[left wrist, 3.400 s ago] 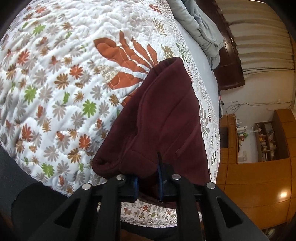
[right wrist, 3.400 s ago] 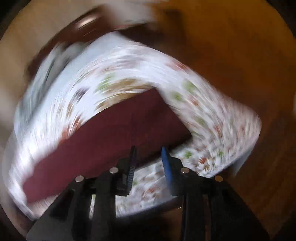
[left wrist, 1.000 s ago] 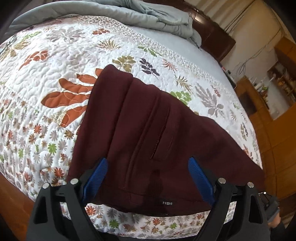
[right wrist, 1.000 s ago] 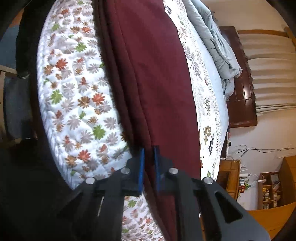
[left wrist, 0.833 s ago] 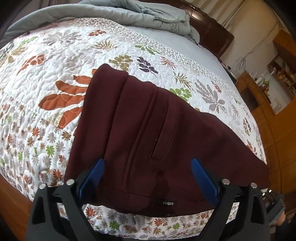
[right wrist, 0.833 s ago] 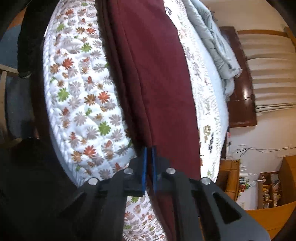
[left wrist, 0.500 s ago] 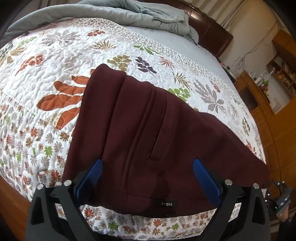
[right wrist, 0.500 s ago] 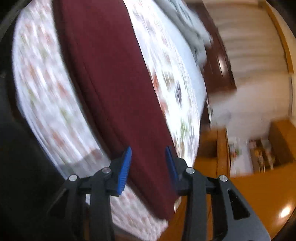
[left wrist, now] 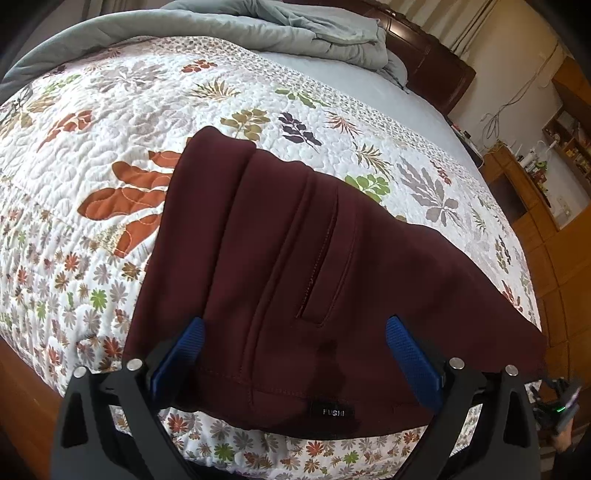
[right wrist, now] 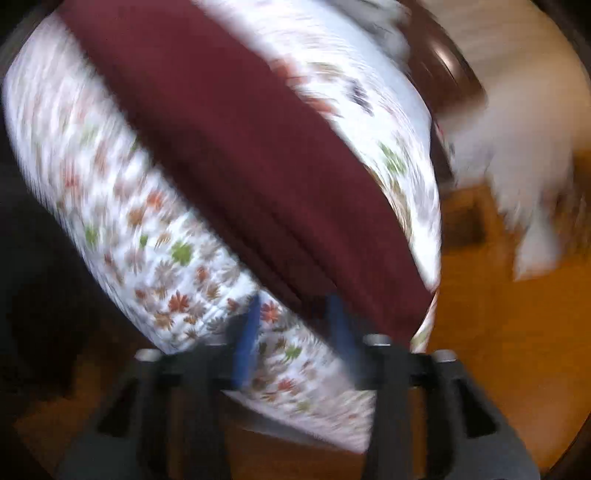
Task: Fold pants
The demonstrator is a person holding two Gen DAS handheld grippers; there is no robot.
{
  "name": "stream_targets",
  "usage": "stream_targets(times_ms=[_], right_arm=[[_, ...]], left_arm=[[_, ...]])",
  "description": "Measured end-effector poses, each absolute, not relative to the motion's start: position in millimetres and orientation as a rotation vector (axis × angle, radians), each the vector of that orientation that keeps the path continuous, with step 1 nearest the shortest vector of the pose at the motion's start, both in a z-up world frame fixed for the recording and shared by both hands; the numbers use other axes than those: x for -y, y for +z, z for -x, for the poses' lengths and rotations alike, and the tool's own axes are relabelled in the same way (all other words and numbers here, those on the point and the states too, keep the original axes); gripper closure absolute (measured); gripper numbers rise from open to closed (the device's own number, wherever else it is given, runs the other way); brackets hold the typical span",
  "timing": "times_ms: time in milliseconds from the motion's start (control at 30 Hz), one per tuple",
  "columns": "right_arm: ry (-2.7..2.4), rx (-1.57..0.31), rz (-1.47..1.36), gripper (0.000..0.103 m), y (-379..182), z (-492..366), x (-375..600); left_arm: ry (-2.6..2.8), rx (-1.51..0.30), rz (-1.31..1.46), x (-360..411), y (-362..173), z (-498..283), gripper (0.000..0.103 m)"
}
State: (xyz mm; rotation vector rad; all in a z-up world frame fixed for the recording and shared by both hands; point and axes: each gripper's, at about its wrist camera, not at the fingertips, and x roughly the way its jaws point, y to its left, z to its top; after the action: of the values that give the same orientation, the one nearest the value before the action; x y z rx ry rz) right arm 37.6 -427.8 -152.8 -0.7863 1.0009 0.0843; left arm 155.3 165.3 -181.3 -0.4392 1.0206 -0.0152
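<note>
Right wrist view smeared by motion blur, maroon pants (left wrist: 295, 266) laid flat near the foot edge of a floral quilted bed (left wrist: 110, 122), left tool (left wrist: 295, 354) spread wide above them, right tool (right wrist: 295, 332) just opened partway, nothing gripped, grey duvet (left wrist: 295, 29) bunched by dark headboard (left wrist: 436, 70), wooden floor (right wrist: 498, 332).

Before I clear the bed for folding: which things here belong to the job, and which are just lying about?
Belongs to the job:
- maroon pants
- left gripper, open
- right gripper, open, jaws just widened, nothing gripped

Just lying about:
- grey duvet
- floral quilt
- wooden shelves
</note>
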Motion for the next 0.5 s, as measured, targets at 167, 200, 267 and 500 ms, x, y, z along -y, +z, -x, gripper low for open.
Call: stream_targets(times_ms=[167, 200, 267, 500], right_arm=[[0.067, -0.961, -0.293, 0.058, -114.9, -56.8, 572.7], [0.075, -0.96, -0.439, 0.06, -125.2, -59.8, 594.3], [0.077, -0.988, -0.592, 0.08, -152.4, -59.5, 623.9], [0.067, -0.768, -0.866, 0.057, -140.5, -49.5, 674.6]], left_arm=[[-0.002, -1.032, 0.393, -158.8, -182.7, -158.4, 0.004], [-0.002, -1.033, 0.395, -159.3, -182.6, -158.7, 0.004], [-0.006, -1.031, 0.407, -160.7, -182.2, -158.4, 0.004], [-0.006, -1.025, 0.425, -162.7, -183.5, -158.5, 0.004]])
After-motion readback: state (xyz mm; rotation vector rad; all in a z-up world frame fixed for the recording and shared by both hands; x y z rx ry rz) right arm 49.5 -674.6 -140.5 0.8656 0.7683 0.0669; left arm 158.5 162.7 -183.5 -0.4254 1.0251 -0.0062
